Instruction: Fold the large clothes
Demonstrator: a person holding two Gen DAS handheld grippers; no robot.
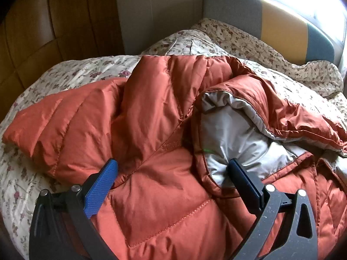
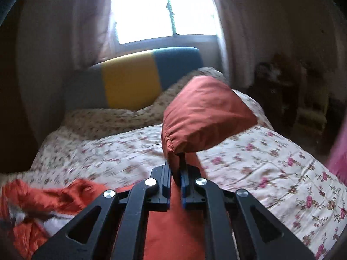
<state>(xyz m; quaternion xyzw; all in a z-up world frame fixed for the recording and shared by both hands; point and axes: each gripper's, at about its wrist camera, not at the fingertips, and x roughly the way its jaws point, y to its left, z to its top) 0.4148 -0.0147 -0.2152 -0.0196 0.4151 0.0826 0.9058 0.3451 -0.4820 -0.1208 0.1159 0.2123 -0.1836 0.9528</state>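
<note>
A rust-orange puffer jacket (image 1: 151, 117) with grey lining (image 1: 234, 130) lies crumpled on the floral bedspread (image 1: 65, 71). My left gripper (image 1: 173, 169) is open, its blue fingers pressed down on the jacket body, one on the orange shell and one at the grey lining. My right gripper (image 2: 175, 162) is shut on the jacket's sleeve cuff (image 2: 203, 112) and holds it lifted above the bed; the sleeve stands up past the fingertips. More of the jacket (image 2: 54, 195) shows blurred at lower left in the right wrist view.
A padded headboard (image 2: 130, 84) in grey, yellow and blue stands at the bed's far end under a bright window (image 2: 164, 8) with curtains. A brown wooden wardrobe (image 1: 43, 21) stands left of the bed. Dark furniture (image 2: 282, 86) sits to the right.
</note>
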